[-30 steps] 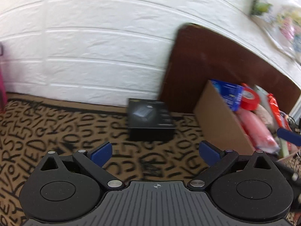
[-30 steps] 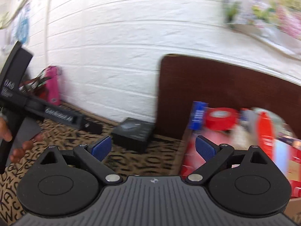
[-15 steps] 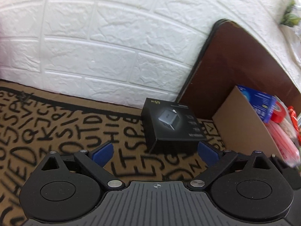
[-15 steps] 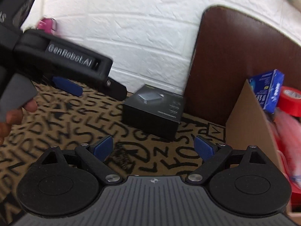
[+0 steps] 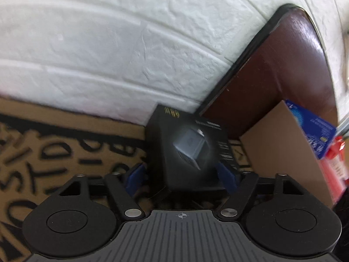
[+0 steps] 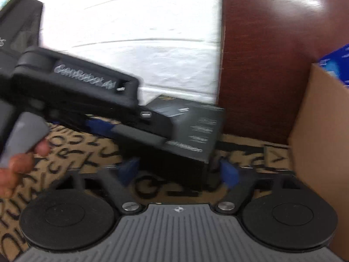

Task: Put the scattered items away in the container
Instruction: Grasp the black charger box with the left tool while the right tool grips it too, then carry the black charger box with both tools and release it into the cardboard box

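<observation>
A black product box (image 5: 187, 146) printed with a grey cube stands on the lettered mat by the white wall. My left gripper (image 5: 182, 175) is open with the box between its blue pads, one on each side of it. In the right wrist view the same box (image 6: 196, 128) sits just ahead of my open right gripper (image 6: 178, 171), partly hidden by the left gripper's body (image 6: 87, 93). The cardboard container (image 5: 281, 146) stands right of the box and holds a blue pack (image 5: 314, 128) and red items.
A brown mat with black letters (image 5: 54, 152) covers the floor. A white brick wall (image 5: 109, 54) runs close behind the box. A dark brown board (image 5: 283, 76) leans on the wall behind the cardboard container (image 6: 320, 131). A hand (image 6: 15, 170) holds the left gripper's handle.
Both grippers have moved forward and down toward the black box. The left gripper's pads now flank the box. The left gripper now crosses in front of the right camera.
</observation>
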Tool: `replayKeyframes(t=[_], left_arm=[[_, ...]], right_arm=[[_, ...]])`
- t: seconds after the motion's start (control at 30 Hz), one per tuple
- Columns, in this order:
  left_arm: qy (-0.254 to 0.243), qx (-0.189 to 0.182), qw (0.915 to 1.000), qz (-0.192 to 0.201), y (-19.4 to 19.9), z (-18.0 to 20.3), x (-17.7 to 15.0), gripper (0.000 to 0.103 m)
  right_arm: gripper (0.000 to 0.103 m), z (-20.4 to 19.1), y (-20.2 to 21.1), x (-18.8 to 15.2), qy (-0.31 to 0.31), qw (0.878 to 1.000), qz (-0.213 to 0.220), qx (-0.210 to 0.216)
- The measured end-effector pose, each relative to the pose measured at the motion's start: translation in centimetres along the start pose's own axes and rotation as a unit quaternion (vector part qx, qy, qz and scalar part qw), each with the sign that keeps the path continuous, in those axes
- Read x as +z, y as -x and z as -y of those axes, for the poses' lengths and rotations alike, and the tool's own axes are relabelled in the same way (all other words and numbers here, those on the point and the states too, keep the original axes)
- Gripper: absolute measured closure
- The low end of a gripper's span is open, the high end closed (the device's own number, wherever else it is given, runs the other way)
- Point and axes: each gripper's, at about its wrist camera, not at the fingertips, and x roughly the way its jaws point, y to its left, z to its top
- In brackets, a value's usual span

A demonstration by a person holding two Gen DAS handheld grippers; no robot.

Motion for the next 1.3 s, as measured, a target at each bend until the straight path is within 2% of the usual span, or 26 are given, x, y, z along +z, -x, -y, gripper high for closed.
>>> replayKeyframes(t=[0.1, 0.23, 0.33, 0.5, 0.67, 0.73, 0.83, 1.0, 1.1, 1.2, 1.3], left_arm=[[-0.024, 0.007, 0.9997, 0.004, 0.8, 0.8, -0.9, 0.029], [-0.043, 0.009, 0.999, -0.008, 3.2, 2.9, -3.6, 0.028], [-0.062, 0.0, 0.9978, -0.024, 5.7, 4.9, -7.3, 0.028], [-0.048, -0.034, 0.9962, -0.064, 9.1, 8.2, -14.5, 0.026], [-0.049, -0.069, 0.9912, -0.102, 10.5, 11.1, -20.8, 0.019], [-0.052, -0.065, 0.9913, -0.102, 11.0, 11.8, -22.2, 0.017], [-0.042, -0.049, 0.9935, -0.093, 11.2, 12.0, -22.6, 0.016], [-0.011, -0.019, 0.9971, -0.073, 11.2, 11.7, -21.5, 0.013], [0.006, -0.026, 0.9974, -0.067, 11.7, 11.3, -21.2, 0.012], [0.0, -0.008, 0.9974, -0.071, 10.8, 11.4, -20.7, 0.012], [-0.001, -0.012, 0.9976, -0.068, 9.7, 11.7, -20.3, 0.012]], right_arm=[[0.033, -0.1, 0.6, -0.3, 0.012, 1.0, -0.005, 0.006], [0.035, -0.4, 3.8, -1.4, 0.011, 0.999, -0.018, 0.024], [0.035, -0.9, 7.8, -3.3, 0.023, 0.999, -0.027, 0.039], [0.035, -1.4, 15.5, -7.8, 0.037, 0.996, -0.054, 0.056], [0.035, -0.9, 21.7, -12.5, 0.018, 0.995, -0.078, 0.055], [0.032, -0.7, 23.4, -13.7, 0.022, 0.996, -0.071, 0.039], [0.032, -0.5, 24.0, -14.2, 0.034, 0.997, -0.068, 0.019], [0.032, -1.0, 23.7, -14.3, 0.074, 0.995, -0.053, 0.03], [0.031, -1.0, 23.7, -14.2, 0.088, 0.995, -0.043, 0.037], [0.031, -0.9, 23.3, -14.0, 0.092, 0.994, -0.044, 0.043], [0.032, -1.1, 22.6, -13.6, 0.101, 0.993, -0.039, 0.049]])
